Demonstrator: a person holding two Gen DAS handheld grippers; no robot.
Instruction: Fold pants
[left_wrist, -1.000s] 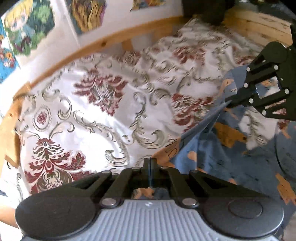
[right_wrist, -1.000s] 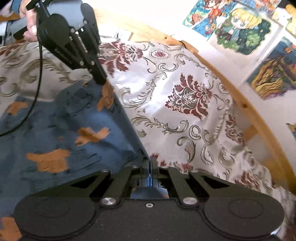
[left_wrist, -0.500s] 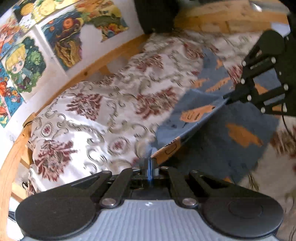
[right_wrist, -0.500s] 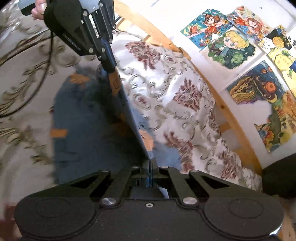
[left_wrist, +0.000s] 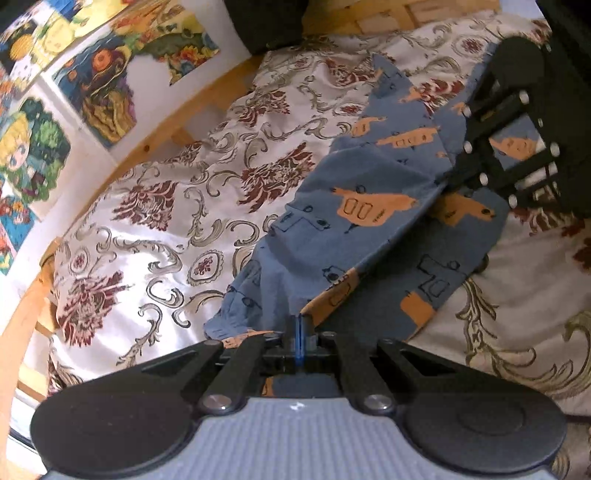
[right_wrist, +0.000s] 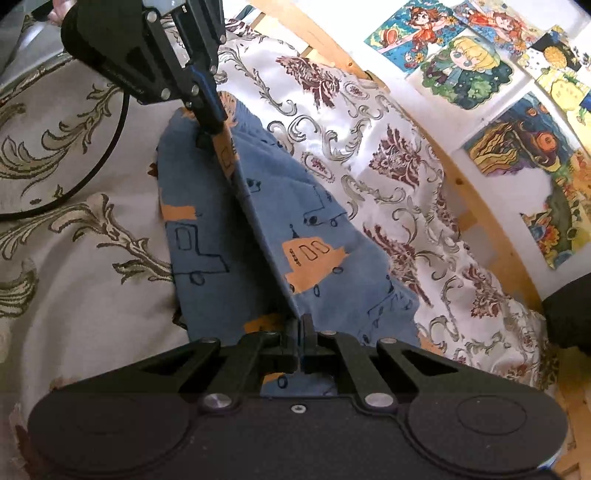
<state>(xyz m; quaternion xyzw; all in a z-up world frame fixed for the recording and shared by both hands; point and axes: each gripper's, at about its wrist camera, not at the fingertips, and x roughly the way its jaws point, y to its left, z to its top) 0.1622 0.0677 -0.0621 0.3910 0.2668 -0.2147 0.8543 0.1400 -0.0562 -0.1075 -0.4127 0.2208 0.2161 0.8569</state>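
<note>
left claw (left_wrist: 300, 325), right claw (right_wrist: 302, 325), pinching taut pants (left_wrist: 354, 206)

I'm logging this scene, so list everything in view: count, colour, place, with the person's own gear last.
pants: one, blue with orange vehicle prints, lying on the bedspread with one edge lifted taut between the two grippers.
bedspread: one, cream with dark red and olive-grey floral scrolls, covering the bed under the pants.
bed frame: one, light wood, along the wall side of the bed.
pictures: several, multicoloured cartoon drawings, on the white wall beyond the frame.
dark object: one, black, at the far end of the bed; cannot tell what it is.
cable: one, black, looping over the bedspread below the left gripper.
left gripper: one, black, shut on the pants edge.
right gripper: one, black, shut on the pants edge.
</note>
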